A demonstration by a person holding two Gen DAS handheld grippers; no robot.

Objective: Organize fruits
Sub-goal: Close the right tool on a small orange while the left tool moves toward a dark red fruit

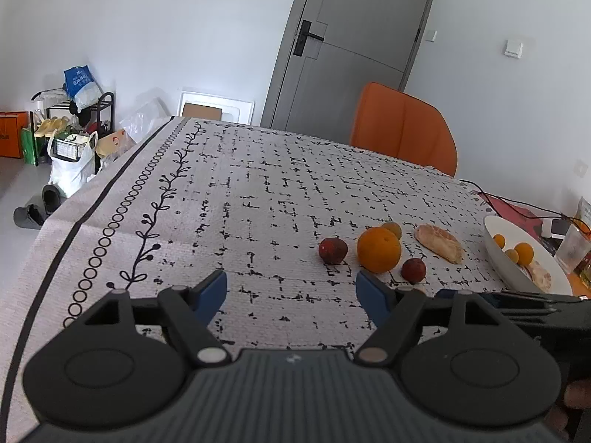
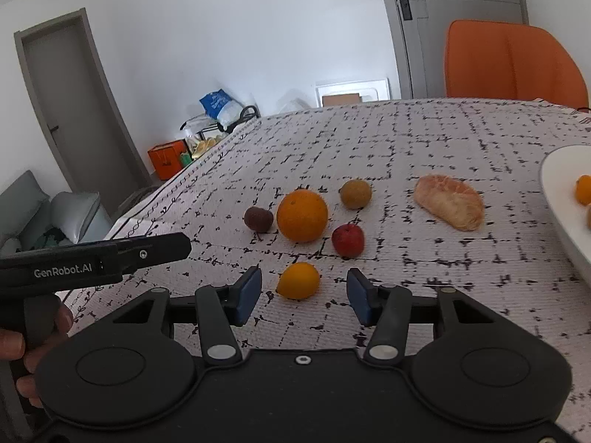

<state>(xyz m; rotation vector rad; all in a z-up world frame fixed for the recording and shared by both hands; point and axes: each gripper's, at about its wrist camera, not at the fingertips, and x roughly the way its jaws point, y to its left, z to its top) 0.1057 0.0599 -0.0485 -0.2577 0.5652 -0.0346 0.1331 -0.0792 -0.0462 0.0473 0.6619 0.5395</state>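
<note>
Right gripper (image 2: 303, 297): held low over the tablecloth (image 2: 424, 140), jaws spread, nothing between the pads. Small orange fruit (image 2: 297, 280) lay just ahead of my fingertips, centred in the gap, untouched.

Left gripper (image 1: 291, 293): also spread and empty, hovering over bare cloth, its body showing at the left edge of the right wrist view.

Cut off or unclear: white plate (image 1: 498, 254) ran out of frame at right; the fruits on it were partly hidden by its rim. My left hand (image 2: 40, 336) showed only at the frame edge.

Beyond the small fruit: large orange (image 2: 302, 215), red fruit (image 2: 348, 240) beside it, dark red fruit (image 2: 258, 217), greenish-yellow fruit (image 2: 355, 194), peeled citrus segment (image 2: 448, 206) nearer the plate.
</note>
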